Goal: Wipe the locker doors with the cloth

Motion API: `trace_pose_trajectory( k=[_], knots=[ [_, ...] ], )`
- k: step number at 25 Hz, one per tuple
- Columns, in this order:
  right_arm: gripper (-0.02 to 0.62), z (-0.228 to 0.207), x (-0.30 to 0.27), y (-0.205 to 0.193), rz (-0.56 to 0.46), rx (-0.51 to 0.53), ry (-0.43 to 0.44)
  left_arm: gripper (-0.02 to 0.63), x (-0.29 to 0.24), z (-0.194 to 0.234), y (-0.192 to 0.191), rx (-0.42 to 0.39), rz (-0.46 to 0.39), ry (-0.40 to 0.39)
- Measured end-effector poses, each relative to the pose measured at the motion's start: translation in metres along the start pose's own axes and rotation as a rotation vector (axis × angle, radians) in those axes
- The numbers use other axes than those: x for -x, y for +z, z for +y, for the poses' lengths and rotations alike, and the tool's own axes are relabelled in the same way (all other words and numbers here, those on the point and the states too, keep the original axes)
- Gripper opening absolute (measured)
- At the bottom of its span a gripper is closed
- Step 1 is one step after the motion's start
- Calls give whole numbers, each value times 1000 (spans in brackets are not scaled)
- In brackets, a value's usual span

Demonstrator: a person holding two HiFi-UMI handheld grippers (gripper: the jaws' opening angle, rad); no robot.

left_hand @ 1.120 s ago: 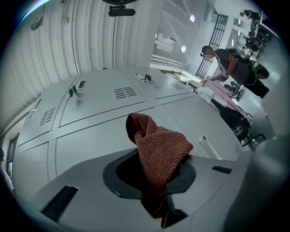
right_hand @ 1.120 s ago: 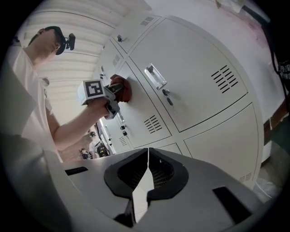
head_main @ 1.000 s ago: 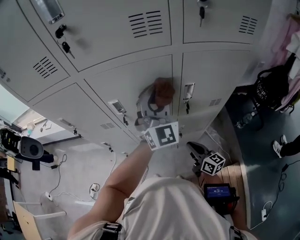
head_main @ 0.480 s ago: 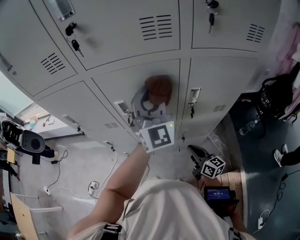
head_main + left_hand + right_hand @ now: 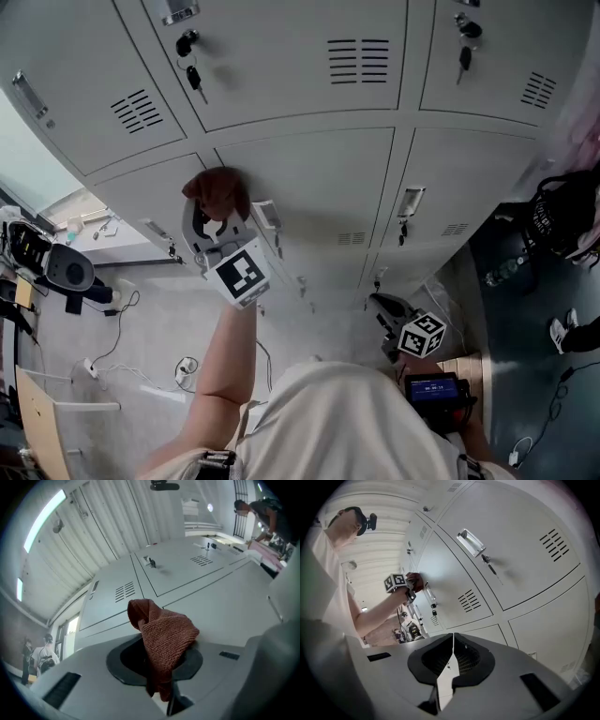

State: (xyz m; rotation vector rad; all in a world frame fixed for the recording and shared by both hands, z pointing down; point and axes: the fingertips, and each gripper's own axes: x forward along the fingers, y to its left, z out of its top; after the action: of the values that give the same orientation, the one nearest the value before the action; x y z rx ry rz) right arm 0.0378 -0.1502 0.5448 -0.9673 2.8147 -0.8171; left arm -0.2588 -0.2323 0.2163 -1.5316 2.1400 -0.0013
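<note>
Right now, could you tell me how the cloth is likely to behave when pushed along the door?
Probably floppy: the cloth folds and droops above the left gripper shut on it. Its knitted surface likely drags rather than slips on the smooth door. It looks light, so it should bunch easily.

Rust-brown knitted cloth [image 5: 164,637], bunched, pinched in the left hand-held gripper [image 5: 159,691], sticking out past its tips against a door. Locker doors [image 5: 309,178] directly ahead: pale grey metal, shut, slotted vents, keys in locks.
</note>
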Motion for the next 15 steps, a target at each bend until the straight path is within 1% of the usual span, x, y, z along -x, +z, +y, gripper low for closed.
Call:
trace_pose_trajectory(
  k=[2, 5, 8, 12, 15],
  knots=[
    [18, 2, -2, -3, 6, -3, 3, 74, -3, -9, 13, 0, -25, -20],
    [18, 4, 1, -7, 5, -15, -2, 74, -2, -48, 38, -45, -81, -106],
    [18, 3, 8, -8, -5, -25, -14, 74, 4, -96, 57, -66, -116, -203],
    [18, -3, 26, -10, -23, -30, -44, 74, 17, -169, 83, -44, -218, -331],
    [18, -4, 36, -9, -40, -20, -59, 74, 26, -211, 87, -34, -223, -407]
  ],
)
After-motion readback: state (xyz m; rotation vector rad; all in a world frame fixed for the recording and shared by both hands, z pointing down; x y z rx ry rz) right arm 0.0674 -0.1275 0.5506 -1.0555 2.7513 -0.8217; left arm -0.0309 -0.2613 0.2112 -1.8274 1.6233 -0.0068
